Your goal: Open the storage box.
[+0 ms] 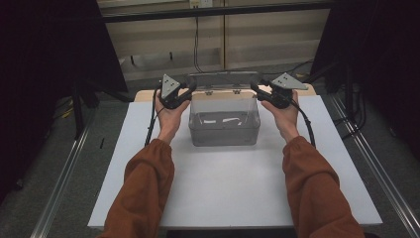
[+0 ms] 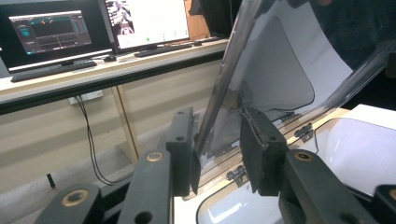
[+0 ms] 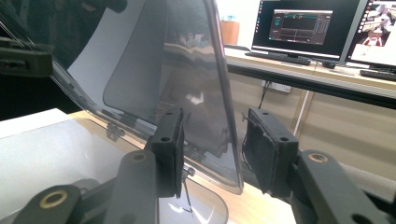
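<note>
Both grippers, left [image 2: 217, 149] and right [image 3: 212, 151], fingers spread, straddle the raised lid's [image 1: 223, 79] side edges untouched.

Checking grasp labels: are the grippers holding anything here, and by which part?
Nothing is clamped. Both the left gripper and right gripper are open, each straddling a side edge of the clear box's raised lid, pads apart from it.

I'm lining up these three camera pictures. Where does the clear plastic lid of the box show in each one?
High view: the clear hinged plastic lid stands open at the far edge of the clear plastic box, top centre.
Left gripper view: its edge rises between the left hand-held gripper jaws, centre to upper right.
Right gripper view: centre to upper left, between the right hand-held gripper jaws.
Shared landmark: the lid's hinges.
</note>
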Available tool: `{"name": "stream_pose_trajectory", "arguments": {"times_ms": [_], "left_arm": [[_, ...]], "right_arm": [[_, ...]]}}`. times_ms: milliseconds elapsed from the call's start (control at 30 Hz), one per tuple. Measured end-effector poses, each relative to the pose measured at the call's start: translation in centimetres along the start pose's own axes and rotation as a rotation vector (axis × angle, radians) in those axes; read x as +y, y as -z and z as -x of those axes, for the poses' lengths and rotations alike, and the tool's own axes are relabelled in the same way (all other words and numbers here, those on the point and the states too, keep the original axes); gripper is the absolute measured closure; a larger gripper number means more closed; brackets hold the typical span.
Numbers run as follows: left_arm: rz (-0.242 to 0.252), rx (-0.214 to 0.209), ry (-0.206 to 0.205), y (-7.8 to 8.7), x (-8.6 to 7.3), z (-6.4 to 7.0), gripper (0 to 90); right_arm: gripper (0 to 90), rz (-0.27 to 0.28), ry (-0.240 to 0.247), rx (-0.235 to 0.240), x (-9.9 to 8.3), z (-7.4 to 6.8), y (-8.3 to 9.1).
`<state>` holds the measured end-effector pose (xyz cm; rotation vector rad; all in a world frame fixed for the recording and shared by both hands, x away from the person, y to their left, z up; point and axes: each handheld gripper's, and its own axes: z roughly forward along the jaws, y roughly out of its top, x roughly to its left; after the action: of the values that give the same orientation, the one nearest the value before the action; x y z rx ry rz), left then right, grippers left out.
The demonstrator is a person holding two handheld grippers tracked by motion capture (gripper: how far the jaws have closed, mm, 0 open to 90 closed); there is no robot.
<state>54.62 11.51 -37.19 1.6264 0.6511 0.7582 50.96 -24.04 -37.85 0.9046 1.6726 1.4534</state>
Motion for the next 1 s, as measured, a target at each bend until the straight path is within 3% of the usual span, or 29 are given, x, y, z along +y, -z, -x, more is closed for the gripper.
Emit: {"name": "stream_pose_trajectory", "arguments": {"times_ms": [500,733,1000], "left_arm": [[0.003,0.005,0.020,-0.8,-0.2,-0.5,67.4],[-0.012,0.011,0.017,-1.3,-0.4,-0.6,66.5],[-0.020,0.000,0.055,-2.3,-0.9,-1.1,65.5]], "right_arm": [[61.6,-0.023,0.001,0.001,-0.7,0.6,-1.6],[65.3,-0.014,-0.044,-0.004,-0.9,0.7,-2.4],[66.1,-0.030,-0.041,-0.001,-0.6,1.0,-2.8]]}}
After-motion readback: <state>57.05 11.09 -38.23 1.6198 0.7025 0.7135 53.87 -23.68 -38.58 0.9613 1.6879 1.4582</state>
